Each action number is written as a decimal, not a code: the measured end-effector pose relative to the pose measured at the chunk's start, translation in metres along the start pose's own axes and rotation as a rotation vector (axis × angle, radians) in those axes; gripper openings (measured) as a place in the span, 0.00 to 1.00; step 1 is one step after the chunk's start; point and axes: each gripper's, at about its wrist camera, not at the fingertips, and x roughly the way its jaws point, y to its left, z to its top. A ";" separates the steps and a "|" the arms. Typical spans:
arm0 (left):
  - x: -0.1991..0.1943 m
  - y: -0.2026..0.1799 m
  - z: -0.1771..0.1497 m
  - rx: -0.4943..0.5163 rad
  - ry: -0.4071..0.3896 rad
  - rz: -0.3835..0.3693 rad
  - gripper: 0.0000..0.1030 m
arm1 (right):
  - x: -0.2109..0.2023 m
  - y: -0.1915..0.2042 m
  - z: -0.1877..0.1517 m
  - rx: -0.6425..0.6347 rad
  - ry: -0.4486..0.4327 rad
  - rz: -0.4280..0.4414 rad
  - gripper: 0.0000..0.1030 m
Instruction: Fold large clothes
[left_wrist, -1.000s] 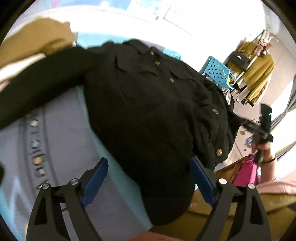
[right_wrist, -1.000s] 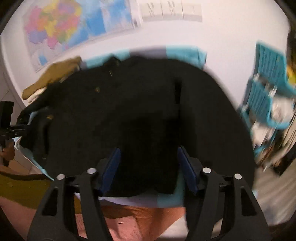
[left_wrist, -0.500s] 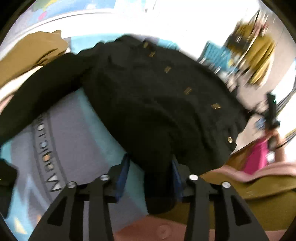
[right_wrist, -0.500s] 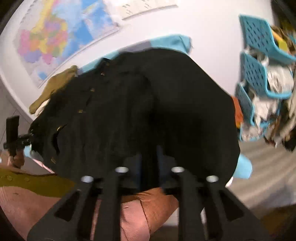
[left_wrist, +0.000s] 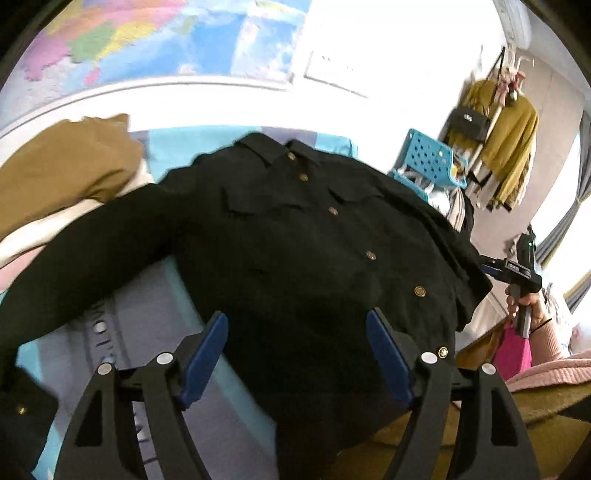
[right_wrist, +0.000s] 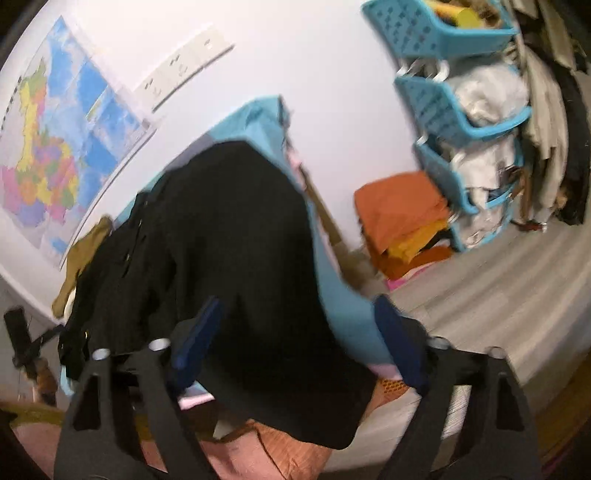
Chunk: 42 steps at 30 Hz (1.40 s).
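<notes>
The black shirt (left_wrist: 295, 251) fills the middle of the left wrist view, buttoned front up, collar toward the top of the frame, lying on a light blue sheet (left_wrist: 207, 295). One sleeve runs out to the lower left edge; the hem drops off the near edge at the bottom centre. A tan garment (left_wrist: 62, 166) sits in the upper left, touching that sleeve. The left gripper (left_wrist: 297, 354) is spread wide with nothing between its blue pads, which stand over the shirt's lower part.

In the right wrist view the shirt (right_wrist: 236, 258) occupies the centre, its side edge hanging past the sheet (right_wrist: 332, 291) at lower centre. Bare floor (right_wrist: 498, 288) opens to the right, with stacked blue baskets (right_wrist: 443, 92) in the upper right. The right gripper (right_wrist: 295, 339) is also wide apart and holds nothing.

Half a second ago both grippers were pinched on the shirt's hem; both have since let go and opened.
</notes>
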 end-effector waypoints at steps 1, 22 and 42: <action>0.005 -0.005 0.001 0.010 0.009 0.002 0.73 | 0.002 0.000 0.000 -0.024 0.010 -0.010 0.48; 0.068 -0.031 0.035 0.086 0.071 -0.147 0.75 | 0.011 0.038 0.038 -0.194 0.095 -0.188 0.40; 0.068 -0.041 0.076 0.162 0.013 -0.225 0.78 | -0.087 0.227 0.132 -0.571 -0.102 0.053 0.04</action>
